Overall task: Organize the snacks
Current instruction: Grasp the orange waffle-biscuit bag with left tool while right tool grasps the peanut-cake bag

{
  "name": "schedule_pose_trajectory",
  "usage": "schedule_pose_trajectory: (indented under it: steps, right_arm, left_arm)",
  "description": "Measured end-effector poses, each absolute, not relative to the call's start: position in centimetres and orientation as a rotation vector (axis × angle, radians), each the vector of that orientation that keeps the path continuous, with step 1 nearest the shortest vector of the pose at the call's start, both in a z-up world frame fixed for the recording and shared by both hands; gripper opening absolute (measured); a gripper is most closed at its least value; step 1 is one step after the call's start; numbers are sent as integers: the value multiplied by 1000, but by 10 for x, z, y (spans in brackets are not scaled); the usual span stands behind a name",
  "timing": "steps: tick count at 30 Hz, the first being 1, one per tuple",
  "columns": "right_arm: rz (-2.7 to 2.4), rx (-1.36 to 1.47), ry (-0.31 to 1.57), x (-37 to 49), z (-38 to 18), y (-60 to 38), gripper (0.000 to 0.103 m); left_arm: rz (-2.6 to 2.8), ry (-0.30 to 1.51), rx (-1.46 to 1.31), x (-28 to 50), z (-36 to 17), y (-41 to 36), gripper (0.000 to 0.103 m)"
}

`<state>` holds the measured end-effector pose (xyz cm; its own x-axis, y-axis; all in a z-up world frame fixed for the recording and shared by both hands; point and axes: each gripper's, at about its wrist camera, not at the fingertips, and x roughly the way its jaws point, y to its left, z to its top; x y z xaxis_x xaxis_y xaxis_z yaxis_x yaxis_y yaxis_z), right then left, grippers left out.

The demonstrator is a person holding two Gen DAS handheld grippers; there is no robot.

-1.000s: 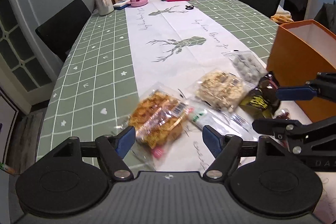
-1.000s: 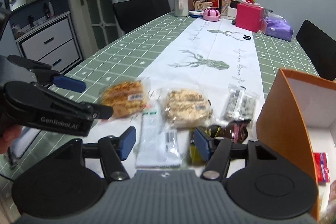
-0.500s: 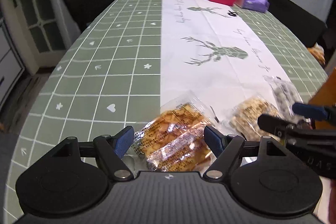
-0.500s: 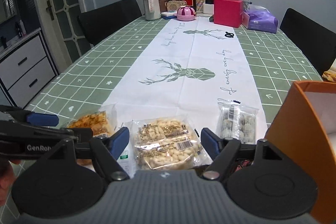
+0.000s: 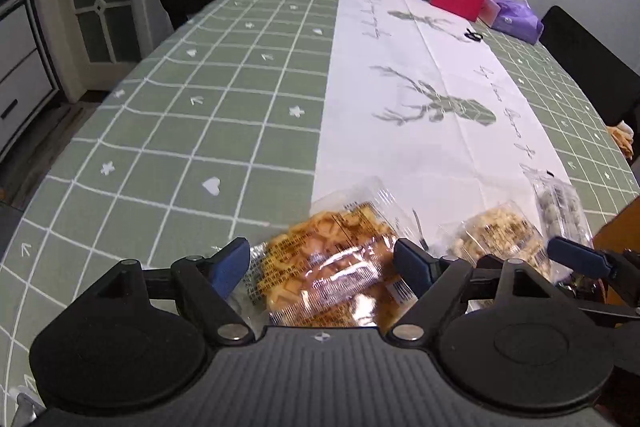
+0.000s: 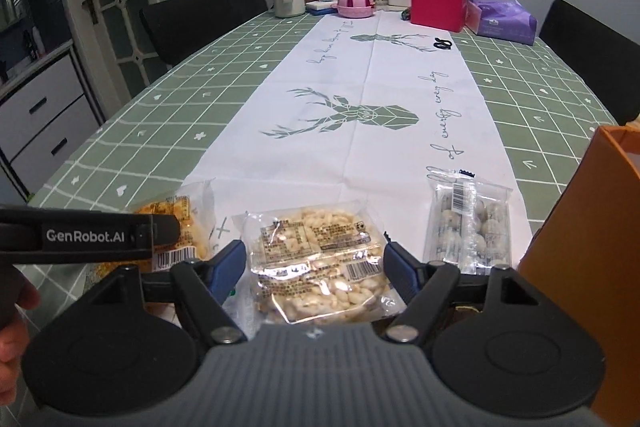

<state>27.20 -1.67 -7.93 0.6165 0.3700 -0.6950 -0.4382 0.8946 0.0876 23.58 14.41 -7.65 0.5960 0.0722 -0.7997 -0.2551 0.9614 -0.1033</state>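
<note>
Presently we find the left gripper, fingers just widened, straddling the orange cracker packet on the counter, while the right gripper, fingers narrowing, brackets the pale puffed-snack packet, neither packet visibly clamped.

Black left gripper with blue pads, silver screws, white "GenRobot.AI" lettering

Both wrist views look down the table from close above, sharing the pale snack pack.
</note>
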Motion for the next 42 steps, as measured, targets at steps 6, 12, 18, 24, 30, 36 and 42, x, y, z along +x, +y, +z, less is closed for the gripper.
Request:
schedule_pose_trajectory:
  steps: [6, 12, 18, 24, 30, 36, 42]
  right_arm:
    - [518, -156, 735, 247, -75, -15, 42]
    - [545, -192, 709, 216, -73, -27, 22]
    - [547, -139, 719, 189, -74, -52, 16]
    - [531, -64, 748, 170, -75, -76, 6]
    - [513, -16, 749, 160, -69, -93, 12]
    - [517, 86, 758, 163, -64, -102, 43]
    - [487, 124, 751, 172, -63, -96, 62]
  left_arm:
    - [154, 961, -207, 224, -74, 134, 86]
    - [111, 1001, -241, 202, -72, 126, 84]
    - [72, 1036, -301, 177, -70, 120, 83]
    - [15, 1059, -324, 155, -67, 111, 79]
    - [-126, 1003, -126, 139, -50, 97, 87]
    - [-228, 954, 176, 135, -45, 81, 92]
    - [-246, 994, 179, 148, -61, 80, 93]
